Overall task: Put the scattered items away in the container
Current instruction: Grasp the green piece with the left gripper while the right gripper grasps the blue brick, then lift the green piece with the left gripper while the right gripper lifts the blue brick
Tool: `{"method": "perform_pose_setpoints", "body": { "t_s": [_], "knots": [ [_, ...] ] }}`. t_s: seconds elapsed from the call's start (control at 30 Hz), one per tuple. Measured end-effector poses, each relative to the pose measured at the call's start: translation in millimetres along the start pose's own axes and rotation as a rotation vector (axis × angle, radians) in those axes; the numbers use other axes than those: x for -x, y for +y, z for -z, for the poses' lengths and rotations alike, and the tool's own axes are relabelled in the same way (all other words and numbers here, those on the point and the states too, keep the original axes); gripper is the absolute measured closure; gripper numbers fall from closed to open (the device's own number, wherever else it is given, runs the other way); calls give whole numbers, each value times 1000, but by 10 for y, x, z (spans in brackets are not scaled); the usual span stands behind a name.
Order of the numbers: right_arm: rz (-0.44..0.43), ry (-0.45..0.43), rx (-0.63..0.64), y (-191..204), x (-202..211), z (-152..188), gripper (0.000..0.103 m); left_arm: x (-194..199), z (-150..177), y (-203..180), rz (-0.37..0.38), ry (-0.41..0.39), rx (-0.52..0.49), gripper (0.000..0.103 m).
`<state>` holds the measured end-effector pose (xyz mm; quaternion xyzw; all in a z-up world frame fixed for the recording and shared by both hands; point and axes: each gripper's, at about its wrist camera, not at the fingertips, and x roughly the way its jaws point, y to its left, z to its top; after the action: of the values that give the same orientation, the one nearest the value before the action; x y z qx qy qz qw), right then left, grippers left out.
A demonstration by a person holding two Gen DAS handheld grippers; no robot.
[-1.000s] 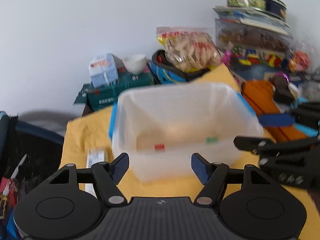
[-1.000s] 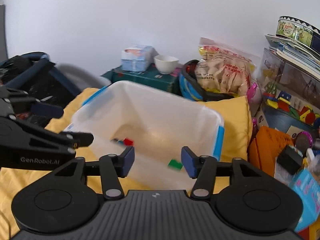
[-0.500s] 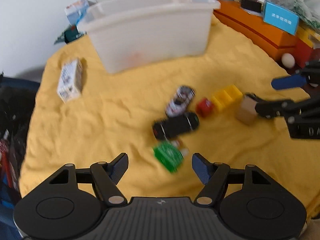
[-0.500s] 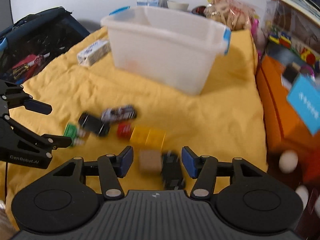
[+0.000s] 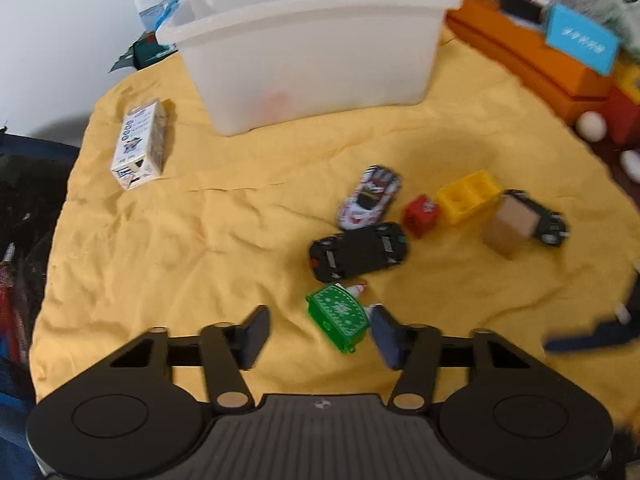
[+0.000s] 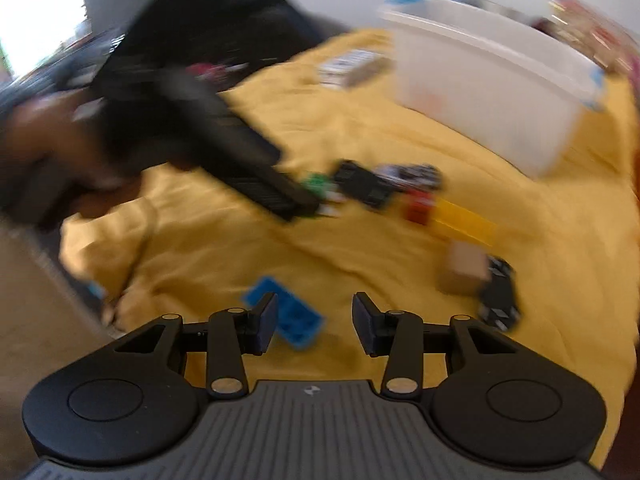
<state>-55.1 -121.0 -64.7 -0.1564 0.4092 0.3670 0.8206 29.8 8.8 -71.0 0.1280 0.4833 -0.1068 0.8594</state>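
The left gripper [image 5: 318, 330] was closing around the green block [image 5: 339, 317], which lay between the jaws, nearer the right pad, not yet pinched. The right gripper [image 6: 315, 322] was closing beside the blue brick [image 6: 290, 314], set against its left pad. The container [image 5: 308, 44] was located toward the far edge of the yellow cloth [image 5: 200, 240].

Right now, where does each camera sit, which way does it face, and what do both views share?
Left wrist: on the left gripper, tilted down at the green block; jaws closing, not yet gripping.
Right wrist: on the right gripper, tilted down at the blue brick; jaws closing; a hand shows.
Shared: yellow cloth, white bin, black toy car.
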Motion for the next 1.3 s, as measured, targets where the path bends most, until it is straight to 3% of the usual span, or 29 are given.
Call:
{"method": "perform_pose_setpoints", "body": {
  "t_s": [0.13, 0.27, 0.3, 0.33, 0.43, 0.6, 0.73, 0.8, 0.87, 0.9, 0.93, 1.0, 1.07, 1.13, 1.27, 1.3],
  "knots": [
    [-26, 41, 107, 149, -138, -73, 59, -150, -45, 144, -2, 55, 62, 80],
    [8, 79, 151, 185, -310, -64, 59, -122, 45, 281, 53, 50, 67, 88],
    [17, 83, 157, 192, -338, -56, 68, -104, 58, 301, 75, 45, 62, 90],
    [33, 84, 162, 196, -352, -52, 68, -86, 63, 321, 106, 48, 66, 93],
    [70, 80, 127, 121, -300, -59, 70, 20, 52, 298, 182, 43, 59, 93],
    [111, 76, -62, -245, -150, -46, 71, 175, 49, 129, 187, 3, 3, 89],
    [-48, 86, -281, -500, -103, 15, 71, 250, 58, 10, 236, -1, -39, 80],
    [-128, 118, -356, -562, -190, 54, 71, 237, 66, -48, 214, -1, -63, 80],
    [-41, 123, -346, -564, -218, 77, 68, 186, 69, -69, 183, 8, -70, 80],
    [28, 100, -324, -560, -180, 80, 57, 173, 71, -55, 179, 13, -62, 80],
    [101, 67, -300, -550, -120, 78, 55, 170, 69, -40, 180, 14, -57, 80],
    [252, 20, -221, -492, -12, 71, 55, 166, 64, 4, 174, 11, -43, 80],
    [349, 16, -151, -426, 47, 78, 55, 160, 51, 46, 161, 5, -32, 80],
    [340, 16, -124, -357, 105, 96, 56, 157, 39, 87, 139, 1, -17, 78],
    [200, 28, -94, -135, 156, 103, 61, 141, 51, 136, 131, 3, -2, 76],
    [181, 38, -65, -58, 120, 99, 68, 135, 57, 142, 130, 6, -1, 76]
  ]
}}
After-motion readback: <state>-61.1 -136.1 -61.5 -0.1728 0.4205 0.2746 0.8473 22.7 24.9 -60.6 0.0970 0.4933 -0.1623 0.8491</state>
